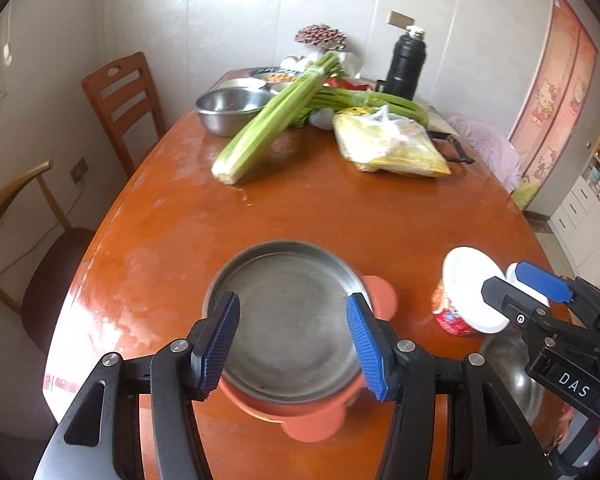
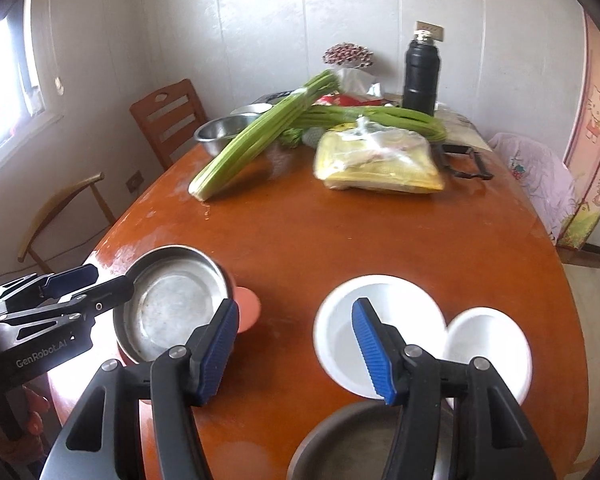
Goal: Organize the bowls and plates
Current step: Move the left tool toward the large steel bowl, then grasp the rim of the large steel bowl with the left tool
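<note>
Orange-brown table (image 2: 340,240), celery (image 2: 256,140), 2 white bowls (image 2: 380,320), yellow bag (image 2: 380,164)

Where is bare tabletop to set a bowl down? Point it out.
Bare wood spans the table's middle, between the celery and yellow bag beyond and the steel plate and white bowls nearer. The far end is crowded.

Pale panelled walls (image 2: 260,20), bright window (image 2: 4,92) at left, wooden chair (image 2: 168,116), glossy brown table (image 2: 340,232)
</note>
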A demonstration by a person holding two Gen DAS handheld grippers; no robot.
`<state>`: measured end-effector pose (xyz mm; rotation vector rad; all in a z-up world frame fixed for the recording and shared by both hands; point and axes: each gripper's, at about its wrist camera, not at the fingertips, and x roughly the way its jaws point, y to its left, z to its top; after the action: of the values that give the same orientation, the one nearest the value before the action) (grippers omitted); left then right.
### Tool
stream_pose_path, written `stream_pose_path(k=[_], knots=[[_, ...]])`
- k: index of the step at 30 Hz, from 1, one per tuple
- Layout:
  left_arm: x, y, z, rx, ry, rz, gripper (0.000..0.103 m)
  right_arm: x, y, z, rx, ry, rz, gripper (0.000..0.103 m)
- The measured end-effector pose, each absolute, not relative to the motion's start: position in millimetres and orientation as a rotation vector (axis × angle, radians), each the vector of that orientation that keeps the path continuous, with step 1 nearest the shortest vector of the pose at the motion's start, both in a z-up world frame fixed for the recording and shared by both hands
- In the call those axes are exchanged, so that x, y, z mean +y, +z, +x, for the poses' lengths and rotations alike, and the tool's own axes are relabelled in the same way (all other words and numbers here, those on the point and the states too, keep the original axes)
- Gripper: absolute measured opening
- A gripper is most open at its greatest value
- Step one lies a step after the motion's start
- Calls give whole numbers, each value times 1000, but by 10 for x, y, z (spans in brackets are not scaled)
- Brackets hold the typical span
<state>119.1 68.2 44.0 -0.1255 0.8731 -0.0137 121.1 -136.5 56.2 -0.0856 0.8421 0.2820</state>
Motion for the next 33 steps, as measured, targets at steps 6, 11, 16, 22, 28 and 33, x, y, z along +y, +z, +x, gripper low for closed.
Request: stream_pose_path(k=[6, 11, 16, 22, 28, 33], knots=[[354, 544, 1159, 855, -43, -96, 57, -1723, 661, 1104, 820, 250, -68, 59], [76, 573, 1136, 851, -69, -77, 57, -1993, 703, 1037, 811, 229, -67, 60], [-189, 559, 1115, 857, -91, -51, 57, -2212, 698, 950, 807, 200, -85, 61], [-485, 508, 1098, 880, -123, -19, 57, -2444, 626, 868, 813, 162, -102, 62], [-687, 394, 1060, 920, -162, 0, 57, -2592, 507, 827, 843, 153, -97, 62], [-820, 232, 1009, 964, -201, 6, 57, -2670, 385, 762, 877, 155, -94, 62]])
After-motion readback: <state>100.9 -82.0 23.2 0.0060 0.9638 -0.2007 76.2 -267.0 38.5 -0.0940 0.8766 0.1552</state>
